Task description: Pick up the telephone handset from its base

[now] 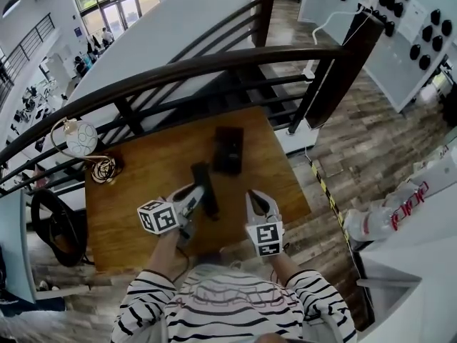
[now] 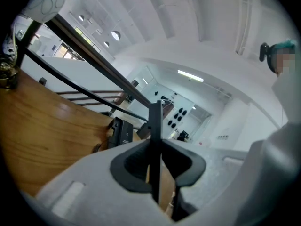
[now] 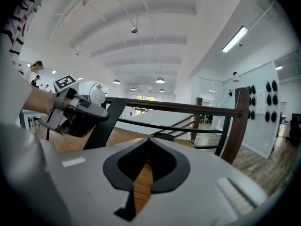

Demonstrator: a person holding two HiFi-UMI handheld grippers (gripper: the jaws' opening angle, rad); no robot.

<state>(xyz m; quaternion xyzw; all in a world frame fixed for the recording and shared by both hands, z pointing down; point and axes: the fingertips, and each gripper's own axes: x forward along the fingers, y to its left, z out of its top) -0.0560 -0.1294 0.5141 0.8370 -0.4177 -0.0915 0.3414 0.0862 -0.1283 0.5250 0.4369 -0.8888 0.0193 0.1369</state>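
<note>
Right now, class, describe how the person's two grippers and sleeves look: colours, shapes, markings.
The left gripper and right gripper are pale grey moulded shells with black pads. Each carries a white cube printed with black square markers. The sleeves are black-and-white striped.

Left hand-held gripper [image 2: 155, 150] clamped, right [image 3: 148, 144] — closed

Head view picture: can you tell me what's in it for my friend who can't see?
Seen from above, a person in a striped top holds the slim black telephone handset in the left tongs over a brown wooden table, apart from its black rectangular base. The right tongs are shut and empty beside it.
</note>
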